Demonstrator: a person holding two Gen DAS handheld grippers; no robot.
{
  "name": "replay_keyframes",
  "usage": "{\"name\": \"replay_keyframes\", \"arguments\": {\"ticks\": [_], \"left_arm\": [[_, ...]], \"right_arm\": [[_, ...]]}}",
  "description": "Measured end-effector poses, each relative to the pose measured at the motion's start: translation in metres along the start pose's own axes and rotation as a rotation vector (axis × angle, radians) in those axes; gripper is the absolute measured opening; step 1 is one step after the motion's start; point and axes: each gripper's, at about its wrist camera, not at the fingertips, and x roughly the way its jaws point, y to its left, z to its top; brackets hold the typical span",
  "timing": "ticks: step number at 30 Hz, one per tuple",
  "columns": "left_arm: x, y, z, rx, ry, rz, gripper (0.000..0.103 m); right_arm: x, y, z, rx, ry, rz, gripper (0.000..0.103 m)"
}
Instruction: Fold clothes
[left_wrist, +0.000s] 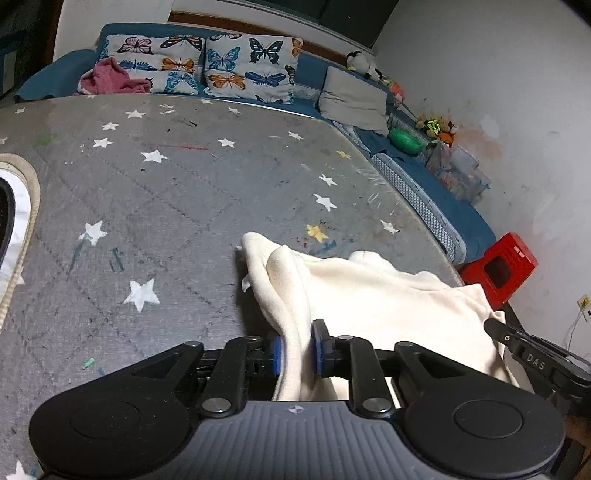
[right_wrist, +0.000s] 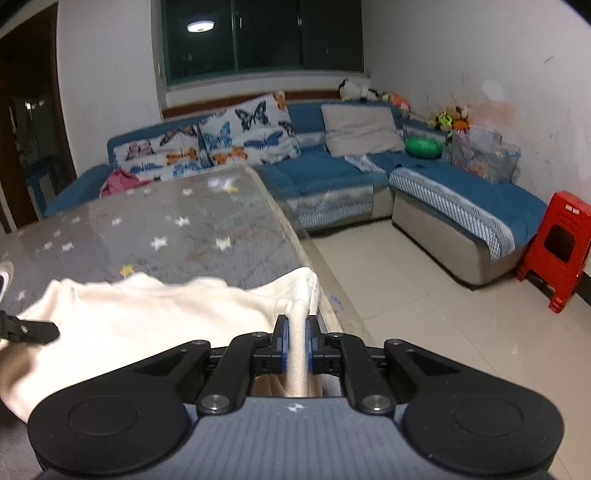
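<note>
On star-print mat (left_wrist: 166, 192): cream garment (left_wrist: 369, 291) pinched at two edges, left gripper (left_wrist: 298, 349) and right gripper (right_wrist: 296, 345) both clamped on cloth, likely spreading flat for folding.

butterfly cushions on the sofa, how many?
2. Left butterfly cushion behind the pink cloth; right butterfly cushion beside it, next to the plain grey cushion. More may be hidden.
</note>
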Motion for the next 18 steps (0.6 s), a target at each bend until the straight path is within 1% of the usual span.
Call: {"name": "replay_keyframes", "arguments": {"ticks": [1, 2, 5, 7, 8, 10, 13, 18], "left_arm": [[-0.001, 0.0, 0.001, 0.004, 0.0, 0.005, 0.027], [-0.003, 0.0, 0.003, 0.009, -0.003, 0.01, 0.028], [-0.008, 0.001, 0.007, 0.024, -0.022, 0.023, 0.029], [-0.013, 0.001, 0.013, 0.037, -0.053, 0.047, 0.029], [-0.014, 0.0, 0.015, 0.04, -0.063, 0.046, 0.029], [-0.014, -0.002, 0.019, 0.045, -0.074, 0.029, 0.027], [-0.014, -0.006, 0.025, 0.052, -0.091, 0.004, 0.027], [0.001, -0.02, 0.027, 0.099, -0.072, -0.033, 0.027]], "right_arm": [[0.001, -0.001, -0.001, -0.002, 0.007, -0.002, 0.01], [0.0, -0.001, -0.001, -0.003, 0.007, -0.004, 0.011], [-0.005, -0.003, 0.006, 0.005, -0.021, -0.015, 0.013], [-0.007, -0.005, 0.012, 0.012, -0.037, -0.004, 0.013], [-0.007, -0.003, 0.014, 0.009, -0.04, 0.01, 0.013], [-0.006, 0.0, 0.019, 0.001, -0.044, 0.039, 0.013], [0.006, 0.01, 0.022, -0.013, -0.016, 0.073, 0.013], [0.027, 0.017, 0.023, -0.01, 0.019, 0.077, 0.012]]}}
